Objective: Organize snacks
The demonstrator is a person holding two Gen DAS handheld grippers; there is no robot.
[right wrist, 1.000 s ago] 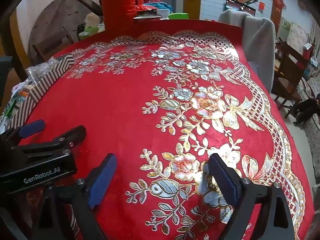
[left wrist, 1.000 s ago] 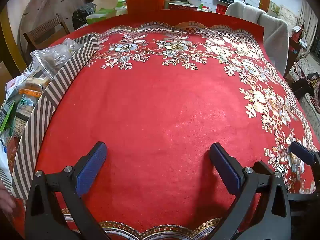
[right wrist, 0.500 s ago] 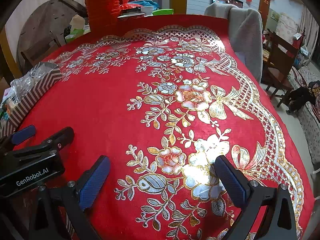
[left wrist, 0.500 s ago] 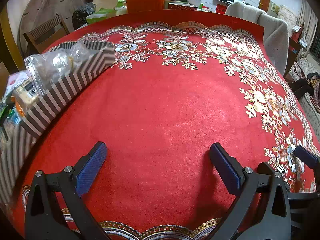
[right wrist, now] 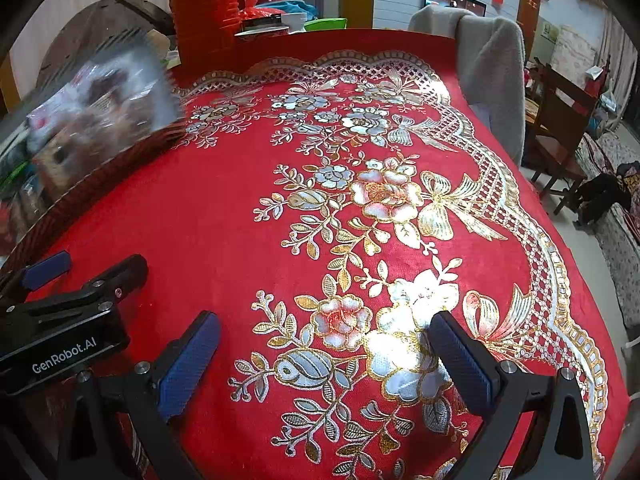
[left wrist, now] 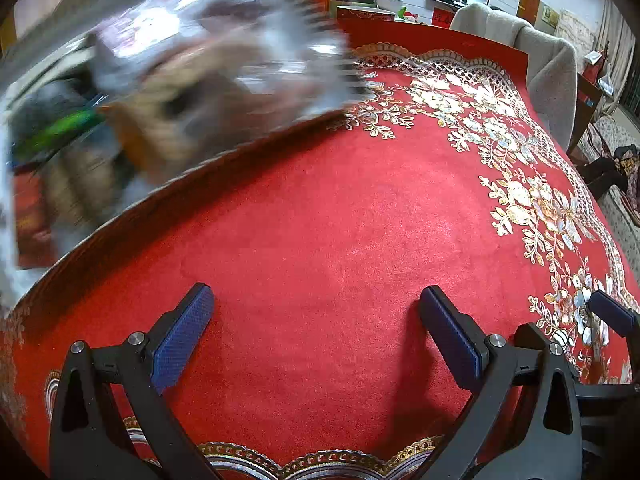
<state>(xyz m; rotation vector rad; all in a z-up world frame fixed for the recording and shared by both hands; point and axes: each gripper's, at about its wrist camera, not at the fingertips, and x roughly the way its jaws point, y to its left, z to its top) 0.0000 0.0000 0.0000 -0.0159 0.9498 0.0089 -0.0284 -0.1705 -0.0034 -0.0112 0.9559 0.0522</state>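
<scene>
A striped box of wrapped snacks [left wrist: 180,80] hangs tilted over the left part of the red embroidered tablecloth [left wrist: 340,220], blurred by motion, its open side facing me. In the right wrist view the same box [right wrist: 100,120] shows at the far left. What carries it is hidden. My left gripper [left wrist: 314,296] is open low over bare red cloth, right of and nearer than the box. My right gripper [right wrist: 324,320] is open too, over the gold flower pattern. Nothing sits between either pair of fingers. The left gripper's body [right wrist: 60,328] lies just left of my right one.
A stack of red stools [right wrist: 200,12] stands behind the far table edge. A chair draped in grey fabric [right wrist: 480,60] is at the far right corner, a wooden chair [right wrist: 560,120] beyond it. The table's right edge drops to the floor.
The striped snack box has lifted from the left table edge and swung in over the cloth, tipping its contents toward me. Both grippers stay open and nearly still.
</scene>
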